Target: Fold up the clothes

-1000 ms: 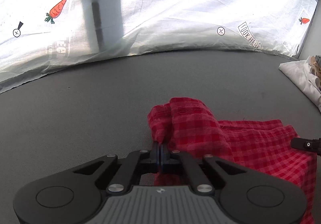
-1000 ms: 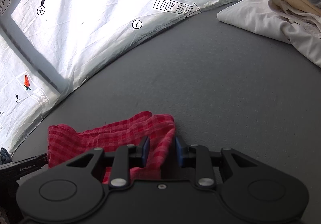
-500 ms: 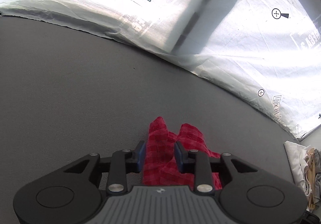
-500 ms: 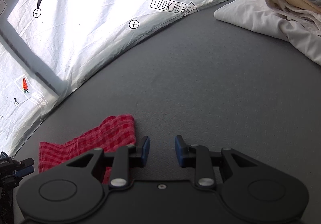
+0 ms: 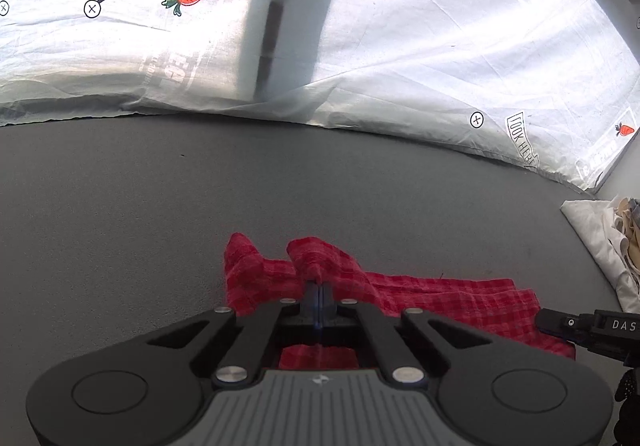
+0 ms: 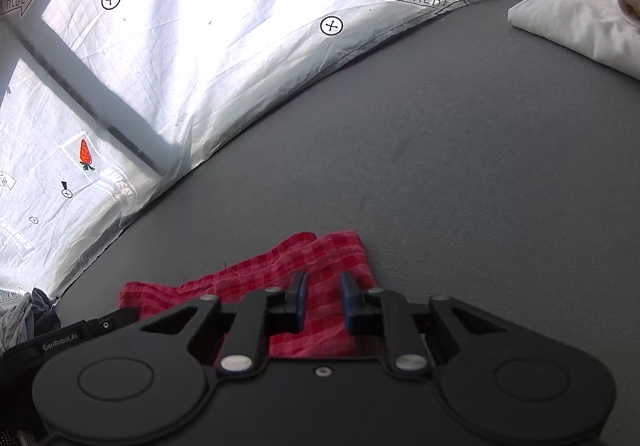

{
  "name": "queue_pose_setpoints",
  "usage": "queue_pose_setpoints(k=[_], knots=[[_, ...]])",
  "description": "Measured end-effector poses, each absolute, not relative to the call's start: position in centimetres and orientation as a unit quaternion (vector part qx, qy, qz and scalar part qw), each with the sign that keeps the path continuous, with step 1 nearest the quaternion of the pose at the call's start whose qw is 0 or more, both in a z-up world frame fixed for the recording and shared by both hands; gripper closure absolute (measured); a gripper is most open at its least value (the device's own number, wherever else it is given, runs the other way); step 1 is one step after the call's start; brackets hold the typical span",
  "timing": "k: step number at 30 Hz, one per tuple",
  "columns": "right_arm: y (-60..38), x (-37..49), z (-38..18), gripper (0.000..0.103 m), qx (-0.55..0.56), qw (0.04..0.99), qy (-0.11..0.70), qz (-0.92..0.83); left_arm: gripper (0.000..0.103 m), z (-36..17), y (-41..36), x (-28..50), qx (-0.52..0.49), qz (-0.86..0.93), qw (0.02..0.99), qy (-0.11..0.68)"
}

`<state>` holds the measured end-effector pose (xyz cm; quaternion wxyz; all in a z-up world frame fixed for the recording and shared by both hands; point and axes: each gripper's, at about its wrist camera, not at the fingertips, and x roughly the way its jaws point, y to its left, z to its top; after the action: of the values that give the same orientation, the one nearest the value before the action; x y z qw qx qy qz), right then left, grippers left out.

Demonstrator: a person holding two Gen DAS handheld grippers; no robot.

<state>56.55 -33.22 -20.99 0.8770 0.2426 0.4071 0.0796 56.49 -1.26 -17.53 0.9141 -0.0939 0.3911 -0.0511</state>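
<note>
- The red checked cloth point(image 5: 420, 298) lies crumpled on the grey table point(image 5: 160, 206), close to the near edge, with both claws on it.
- Left claw point(image 5: 319, 292) is pinched tight on a raised fold at the cloth's left end, and the fabric bunches up into two little humps right beyond the tips.
- Right claw point(image 6: 323, 296) sits over the cloth's right end with its fingers apart; red fabric shows in the gap between them, but nothing is squeezed.
- In the left wrist view the right claw's black body pokes in at the cloth's far right corner.
- Beyond the cloth, along the far side of the table, hangs a white printed sheet point(image 6: 240, 26) with carrots, crossed circles and "LOOK HERE" arrows, brightly backlit.
- Off to the right of the cloth, well apart from it, there's a pile of white and beige laundry point(image 6: 576, 18) on the table.
</note>
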Motion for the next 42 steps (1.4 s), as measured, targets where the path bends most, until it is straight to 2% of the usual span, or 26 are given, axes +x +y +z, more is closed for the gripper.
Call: queue_pose_setpoints(k=[1, 5, 8, 9, 11, 12, 13, 14, 15, 23, 26, 29, 32, 33, 34, 35, 37, 42], knots=[[-33.0, 56.6, -21.0, 0.100, 0.236, 0.878, 0.409, 0.077, 0.103, -17.4, -1.0, 56.2, -0.095, -0.051, 0.916, 0.386], [-33.0, 56.2, -20.3, 0.100, 0.218, 0.886, 0.405, 0.064, 0.103, -17.1, 0.4, 55.5, -0.123, -0.044, 0.915, 0.382], [-32.8, 56.1, -20.2, 0.081, 0.195, 0.894, 0.402, 0.050, 0.103, -17.2, 1.1, 55.3, -0.129, -0.043, 0.914, 0.383], [-32.8, 56.3, -20.4, 0.071, 0.193, 0.893, 0.404, 0.050, 0.102, -17.3, 1.1, 55.3, -0.132, -0.042, 0.912, 0.386], [-32.9, 56.6, -20.8, 0.073, 0.202, 0.888, 0.409, 0.056, 0.102, -17.5, 1.2, 55.4, -0.138, -0.042, 0.909, 0.391], [-32.7, 56.7, -20.9, 0.080, 0.200, 0.888, 0.410, 0.060, 0.102, -17.6, 1.2, 55.4, -0.138, -0.041, 0.909, 0.392], [-32.6, 56.8, -21.0, 0.093, 0.197, 0.888, 0.411, 0.064, 0.102, -17.7, 1.2, 55.4, -0.137, -0.040, 0.908, 0.393], [-32.4, 56.9, -21.0, 0.099, 0.193, 0.888, 0.412, 0.067, 0.102, -17.7, 1.3, 55.4, -0.138, -0.041, 0.908, 0.393], [-32.1, 56.8, -20.8, 0.101, 0.184, 0.891, 0.408, 0.069, 0.102, -17.5, 1.4, 55.3, -0.140, -0.041, 0.908, 0.392], [-32.3, 55.2, -16.3, 0.102, 0.202, 0.916, 0.327, 0.119, 0.103, -12.8, 3.1, 53.2, -0.162, -0.034, 0.931, 0.325], [-31.7, 56.3, -17.2, 0.102, 0.192, 0.915, 0.333, 0.122, 0.101, -14.0, 3.5, 54.2, -0.158, -0.019, 0.928, 0.338], [-30.6, 57.9, -19.1, 0.101, 0.162, 0.908, 0.373, 0.099, 0.097, -16.2, 2.8, 55.4, -0.114, 0.014, 0.922, 0.371], [-29.9, 58.3, -20.1, 0.096, 0.128, 0.902, 0.404, 0.082, 0.095, -17.9, 2.4, 56.3, -0.089, 0.044, 0.912, 0.398], [-30.0, 58.3, -20.2, 0.089, 0.126, 0.901, 0.407, 0.077, 0.093, -18.0, 2.6, 56.4, -0.096, 0.045, 0.910, 0.401], [-30.2, 58.1, -20.1, 0.080, 0.130, 0.901, 0.406, 0.074, 0.087, -17.8, 2.8, 56.1, -0.105, 0.046, 0.910, 0.399], [-30.5, 57.8, -20.0, 0.076, 0.134, 0.902, 0.405, 0.071, 0.081, -17.7, 3.0, 55.9, -0.114, 0.048, 0.909, 0.398], [-31.2, 57.1, -19.7, 0.066, 0.148, 0.901, 0.402, 0.064, 0.076, -17.2, 3.4, 55.4, -0.130, 0.051, 0.907, 0.396], [-33.2, 54.2, -19.9, 0.065, 0.211, 0.883, 0.418, 0.047, 0.061, -15.4, 4.1, 52.5, -0.175, 0.061, 0.898, 0.400]])
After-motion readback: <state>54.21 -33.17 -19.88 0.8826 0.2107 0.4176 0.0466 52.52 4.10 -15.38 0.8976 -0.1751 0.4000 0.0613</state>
